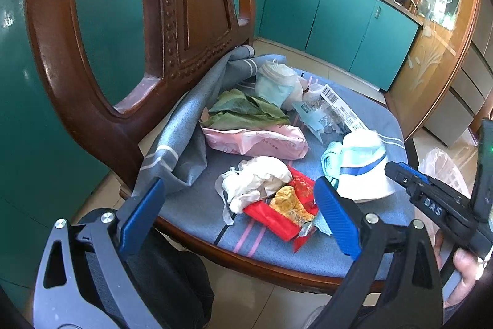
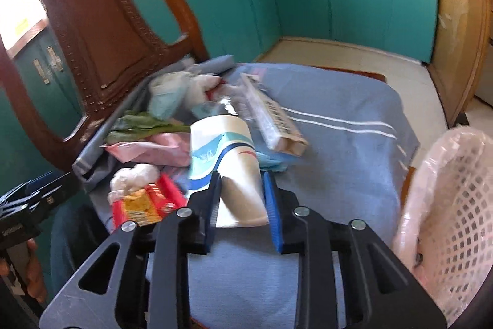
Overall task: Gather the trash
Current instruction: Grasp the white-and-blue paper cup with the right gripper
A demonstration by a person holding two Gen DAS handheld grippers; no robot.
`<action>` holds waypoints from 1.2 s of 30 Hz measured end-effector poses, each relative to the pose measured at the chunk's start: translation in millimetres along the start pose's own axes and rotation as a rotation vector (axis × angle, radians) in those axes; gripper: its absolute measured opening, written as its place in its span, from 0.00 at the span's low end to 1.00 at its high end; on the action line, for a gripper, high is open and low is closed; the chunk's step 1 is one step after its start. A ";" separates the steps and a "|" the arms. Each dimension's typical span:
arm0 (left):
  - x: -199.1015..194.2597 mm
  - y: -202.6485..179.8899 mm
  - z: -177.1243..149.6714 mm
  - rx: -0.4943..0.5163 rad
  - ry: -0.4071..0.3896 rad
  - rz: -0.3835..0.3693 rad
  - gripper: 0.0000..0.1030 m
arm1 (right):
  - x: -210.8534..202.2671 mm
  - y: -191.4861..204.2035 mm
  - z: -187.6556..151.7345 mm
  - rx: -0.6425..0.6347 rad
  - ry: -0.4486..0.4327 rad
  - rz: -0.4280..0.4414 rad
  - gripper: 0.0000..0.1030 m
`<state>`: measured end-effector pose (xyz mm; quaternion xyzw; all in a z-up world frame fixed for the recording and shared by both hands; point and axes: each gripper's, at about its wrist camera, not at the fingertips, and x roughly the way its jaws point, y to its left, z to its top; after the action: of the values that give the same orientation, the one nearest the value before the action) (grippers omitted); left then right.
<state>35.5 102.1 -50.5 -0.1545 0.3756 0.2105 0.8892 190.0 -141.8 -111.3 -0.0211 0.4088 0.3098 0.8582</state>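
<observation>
Meanwhile right gripper [image 2: 242, 199] clamps one paper cup [image 2: 228, 156]; one basket [image 2: 453, 205] nearby.

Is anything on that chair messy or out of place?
Yes: the chair cushion is strewn with trash, including wilted green leaves, a torn red wrapper and crumpled tissue. The right gripper pinches a flattened paper cup.

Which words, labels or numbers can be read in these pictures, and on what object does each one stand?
"DAS": on the black body of the right claw, seen from the left wrist view.
Barcode and small print on the clear wrapper: too small to read.
Print on the pink packet and the red wrapper: too blurred to read.
Nothing else is legible.
</observation>
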 end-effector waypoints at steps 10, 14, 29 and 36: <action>3.4 2.0 -1.2 0.000 0.009 -0.003 0.94 | 12.2 -30.0 -3.0 0.101 0.049 -0.092 0.41; 4.8 5.6 -1.7 -0.011 0.012 0.002 0.94 | 6.4 -21.6 -1.7 0.108 0.015 0.005 0.63; 28.0 -3.3 -15.7 0.033 0.095 -0.018 0.94 | 38.7 17.4 -2.7 0.052 0.035 0.039 0.81; 42.6 0.2 -20.8 0.013 0.145 -0.018 0.94 | 59.4 33.5 -1.9 -0.040 0.046 -0.047 0.83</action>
<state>49.7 104.3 -95.7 -0.1672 0.4391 0.1882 0.8624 198.5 -84.7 -147.7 -0.0552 0.4217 0.2971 0.8549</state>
